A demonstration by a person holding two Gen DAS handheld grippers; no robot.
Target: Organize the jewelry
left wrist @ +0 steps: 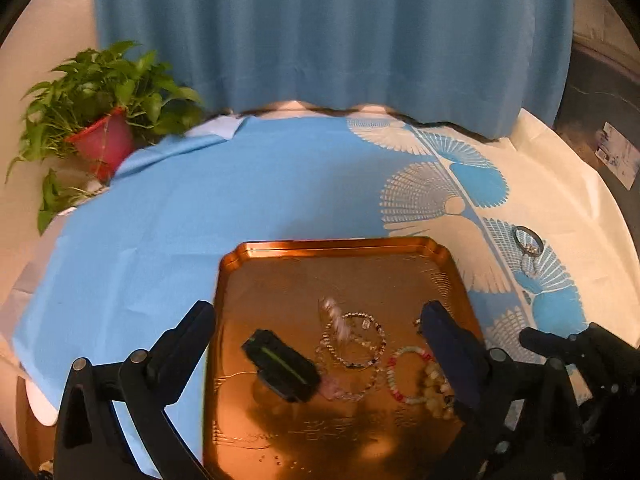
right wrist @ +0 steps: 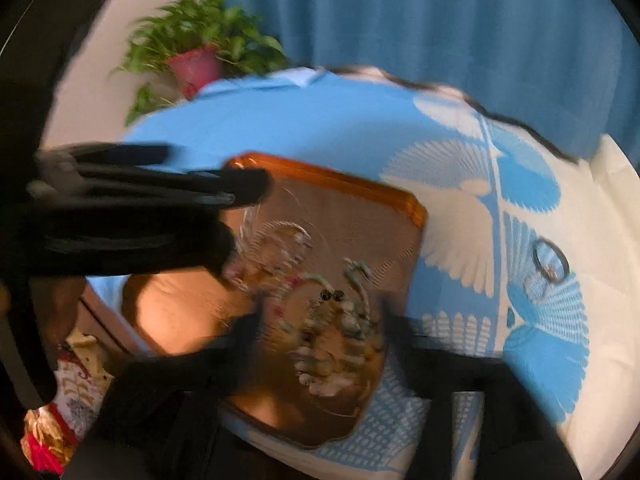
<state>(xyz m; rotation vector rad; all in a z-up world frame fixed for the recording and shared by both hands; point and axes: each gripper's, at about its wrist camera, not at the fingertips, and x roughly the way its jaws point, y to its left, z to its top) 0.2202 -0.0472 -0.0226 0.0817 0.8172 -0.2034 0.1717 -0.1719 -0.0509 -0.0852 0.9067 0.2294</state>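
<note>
A copper tray (left wrist: pixel 280 252) lies on the blue cloth and holds several beaded bracelets (left wrist: pixel 356 340) and a pale beaded bracelet (left wrist: pixel 412 376). My left gripper (left wrist: pixel 316 344) hangs open above the tray, one fingertip (left wrist: pixel 200 316) off its left edge, the other (left wrist: pixel 436 320) over its right side. A dark clip-like piece (left wrist: pixel 280 364) lies on the tray. My right gripper (right wrist: pixel 320 344) is open over the bracelets (right wrist: pixel 336 340) on the tray (right wrist: pixel 400 200); this view is blurred. A metal ring bracelet (left wrist: pixel 528 240) lies on the cloth to the right; it also shows in the right wrist view (right wrist: pixel 550 260).
A potted plant in a red pot (left wrist: pixel 104 140) stands at the table's back left. A blue curtain (left wrist: pixel 320 40) hangs behind the table. The cloth turns white with fan patterns (left wrist: pixel 432 192) on the right. The left gripper's body (right wrist: pixel 140 200) reaches across the right wrist view.
</note>
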